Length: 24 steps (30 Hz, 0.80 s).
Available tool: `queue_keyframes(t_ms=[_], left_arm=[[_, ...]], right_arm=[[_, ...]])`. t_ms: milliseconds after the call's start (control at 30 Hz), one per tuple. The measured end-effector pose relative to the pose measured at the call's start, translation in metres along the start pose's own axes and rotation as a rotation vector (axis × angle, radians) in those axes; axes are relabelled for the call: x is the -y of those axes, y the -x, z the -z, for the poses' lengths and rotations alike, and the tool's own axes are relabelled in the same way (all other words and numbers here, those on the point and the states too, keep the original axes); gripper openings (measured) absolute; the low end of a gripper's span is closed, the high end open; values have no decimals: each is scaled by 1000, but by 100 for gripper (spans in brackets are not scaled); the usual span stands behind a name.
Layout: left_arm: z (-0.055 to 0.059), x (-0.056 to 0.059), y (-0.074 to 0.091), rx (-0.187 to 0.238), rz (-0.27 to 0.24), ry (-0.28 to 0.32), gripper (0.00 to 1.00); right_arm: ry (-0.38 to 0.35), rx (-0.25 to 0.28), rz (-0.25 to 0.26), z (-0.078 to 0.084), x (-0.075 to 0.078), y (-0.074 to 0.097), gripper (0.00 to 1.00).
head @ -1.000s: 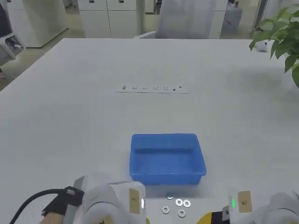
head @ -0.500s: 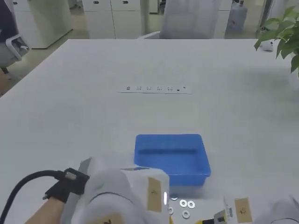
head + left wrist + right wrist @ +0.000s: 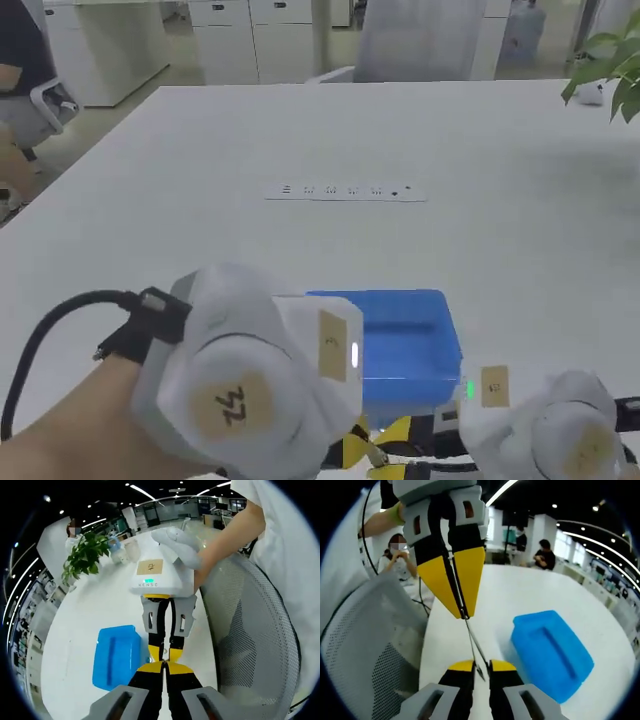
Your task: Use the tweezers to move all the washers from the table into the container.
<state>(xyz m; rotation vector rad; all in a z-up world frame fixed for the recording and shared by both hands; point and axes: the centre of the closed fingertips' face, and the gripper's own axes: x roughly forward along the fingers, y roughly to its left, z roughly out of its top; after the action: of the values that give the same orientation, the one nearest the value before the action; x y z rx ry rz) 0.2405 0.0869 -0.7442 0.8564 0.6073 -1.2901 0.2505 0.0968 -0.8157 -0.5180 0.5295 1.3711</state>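
We hold the tweezers (image 3: 472,645) between our two tools, low over the near edge of the desk (image 3: 330,140). The left hand-held gripper (image 3: 463,613) is pinched tight on one end of the tweezers, and its yellow tips meet on the thin metal. We think it grips hard like that so the tweezers cannot drop or spin while the other side gets ready. The right hand-held gripper (image 3: 477,671) points in from the right, straight at the left one, tip to tip. The other end of the tweezers sits in the thin gap between its jaws. We cannot tell if those jaws press on the metal or just stand around it. We think the two tools face each other so the tweezers can pass from one to the other or be set straight. A thing this thin is hard to line up from one side alone. The blue container (image 3: 405,340) stands on the desk just on the far side of the grippers, between them. The part of its floor that we can see is bare, so we judge that most of the washers are not in it yet. We think it is kept close so each washer has a short trip.
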Motion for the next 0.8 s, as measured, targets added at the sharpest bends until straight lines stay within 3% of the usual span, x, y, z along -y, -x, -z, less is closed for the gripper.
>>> queue_keyframes(t_ms=[200,333,467,800], left_arm=[[1,-8,-4,-13,11,-3,0],[2,-11,-9,-26,31,-4,0],[-4,-15,-11,-6,64,-1,0],[-5,-13,-16,-15,126,-6,0]], right_arm=[[-15,18,4,-1,7,-7,7],[-69,23,-8,2,10,-11,7],[-94,15,-3,3,12,-9,7],[-119,6,15,10,9,-10,7]])
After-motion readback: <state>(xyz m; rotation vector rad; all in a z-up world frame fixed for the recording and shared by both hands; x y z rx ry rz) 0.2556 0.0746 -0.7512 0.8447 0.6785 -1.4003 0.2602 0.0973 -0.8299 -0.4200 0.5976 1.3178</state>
